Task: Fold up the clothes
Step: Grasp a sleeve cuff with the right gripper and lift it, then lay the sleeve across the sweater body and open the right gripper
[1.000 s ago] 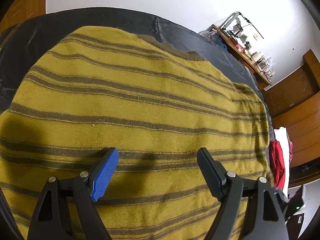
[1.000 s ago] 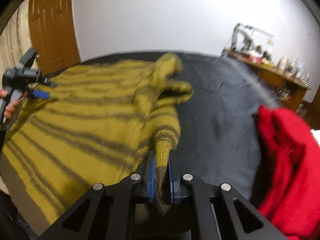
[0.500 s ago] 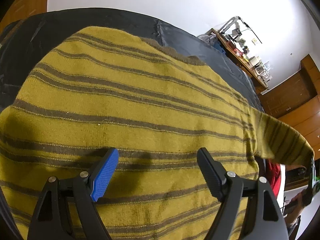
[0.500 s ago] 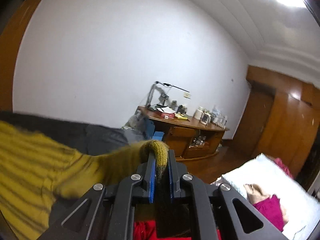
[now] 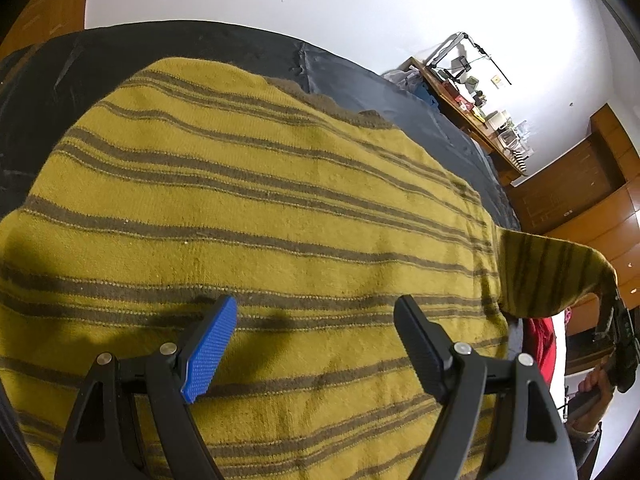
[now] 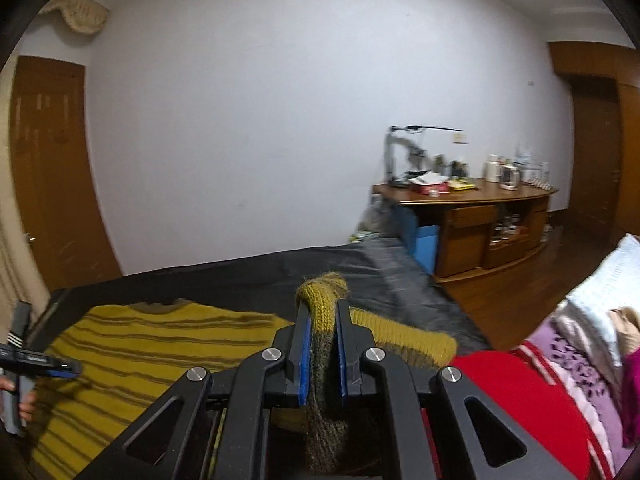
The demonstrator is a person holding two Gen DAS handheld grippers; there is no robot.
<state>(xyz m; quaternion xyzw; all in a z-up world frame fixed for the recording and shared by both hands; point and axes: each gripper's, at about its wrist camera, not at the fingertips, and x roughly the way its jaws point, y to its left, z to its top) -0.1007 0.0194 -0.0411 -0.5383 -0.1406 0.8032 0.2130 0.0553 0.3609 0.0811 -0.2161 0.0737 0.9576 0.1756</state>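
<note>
A mustard-yellow sweater with brown stripes (image 5: pixel 256 208) lies flat on a dark sheet (image 5: pixel 168 52). My left gripper (image 5: pixel 316 324) is open just above the sweater's body, holding nothing. My right gripper (image 6: pixel 322 316) is shut on the cuff of the sweater's sleeve (image 6: pixel 320 300), lifted above the sheet. In the left wrist view the sleeve (image 5: pixel 548 272) stretches out to the right from the body toward the right gripper (image 5: pixel 618 336). The left gripper (image 6: pixel 40 362) shows at the left edge of the right wrist view, over the sweater (image 6: pixel 160 344).
A red garment (image 6: pixel 520 392) and a pile of bedding (image 6: pixel 596 320) lie to the right of the sweater. A wooden sideboard (image 6: pixel 480 220) with clutter stands by the white wall. A wooden door (image 6: pixel 52 176) is at the left.
My right gripper has lifted the sleeve cuff off the sweater's body and pulled it outward to the right, so the sleeve now hangs stretched in the air. The left gripper has stayed put.
</note>
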